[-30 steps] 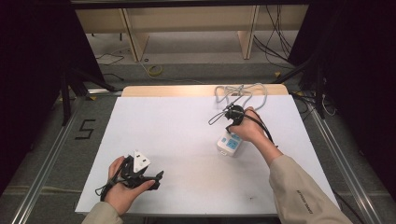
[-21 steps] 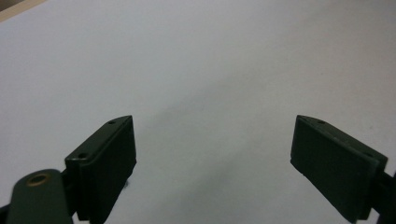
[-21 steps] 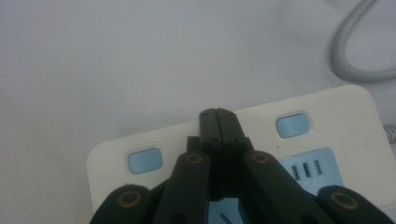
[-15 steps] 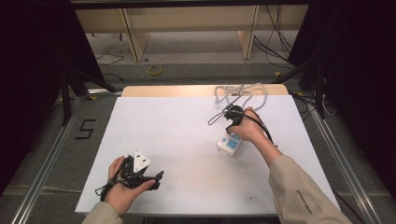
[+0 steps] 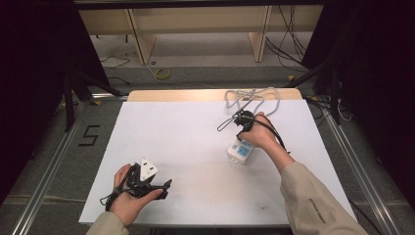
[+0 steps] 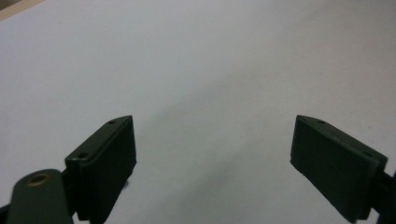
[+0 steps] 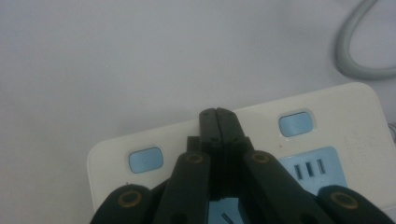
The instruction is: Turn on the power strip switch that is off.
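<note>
Nothing shifted since earlier frames: right gripper point(image 7: 218, 113) clenched empty, tips over power strip point(image 5: 240, 153) at 3 o'clock, possibly pressing between switches; left gripper point(image 6: 212, 154) released, idle at 7 o'clock

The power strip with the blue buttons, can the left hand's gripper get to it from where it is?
Probably yes. The white table between the left gripper and the power strip is bare. But the right gripper, fingers shut, already sits over the strip.
</note>
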